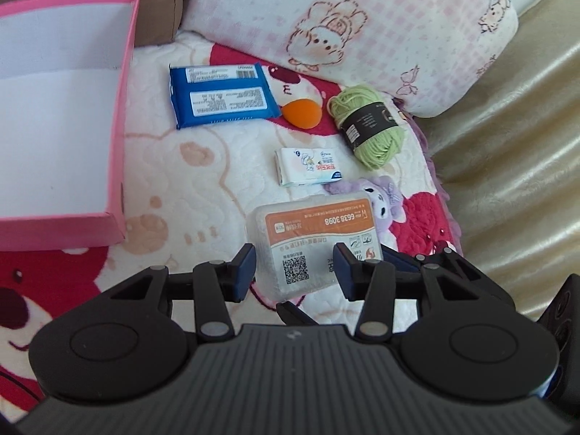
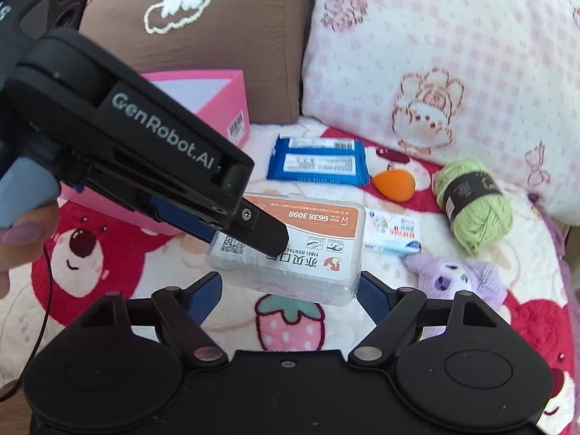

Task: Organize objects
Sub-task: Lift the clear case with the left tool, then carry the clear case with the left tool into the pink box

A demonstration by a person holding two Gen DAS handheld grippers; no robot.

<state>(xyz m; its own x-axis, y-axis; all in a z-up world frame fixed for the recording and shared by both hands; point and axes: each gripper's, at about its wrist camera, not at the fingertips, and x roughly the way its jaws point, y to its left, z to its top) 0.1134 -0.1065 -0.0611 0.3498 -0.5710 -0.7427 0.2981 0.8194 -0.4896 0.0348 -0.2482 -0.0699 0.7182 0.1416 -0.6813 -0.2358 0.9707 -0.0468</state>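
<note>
A clear plastic box with an orange label [image 1: 311, 243] [image 2: 293, 246] lies on the cartoon blanket. My left gripper [image 1: 293, 272] is open, its blue pads either side of the box's near end; in the right wrist view it reaches in from the left [image 2: 253, 232] over the box. My right gripper [image 2: 290, 293] is open, straddling the box's near edge. Beyond lie a blue wipes pack [image 1: 221, 94] [image 2: 317, 161], an orange sponge egg [image 1: 301, 112] [image 2: 394, 185], a small tissue pack [image 1: 308, 165] [image 2: 393, 233] and a green yarn ball [image 1: 368, 127] [image 2: 471, 203].
An open pink box with white inside [image 1: 65, 137] [image 2: 217, 108] stands at the left. A purple plush toy [image 2: 456, 279] [image 1: 380, 199] lies right of the plastic box. A pink pillow [image 1: 344, 25] and a brown cushion [image 2: 203, 36] back the blanket. Gold fabric [image 1: 507, 145] lies at right.
</note>
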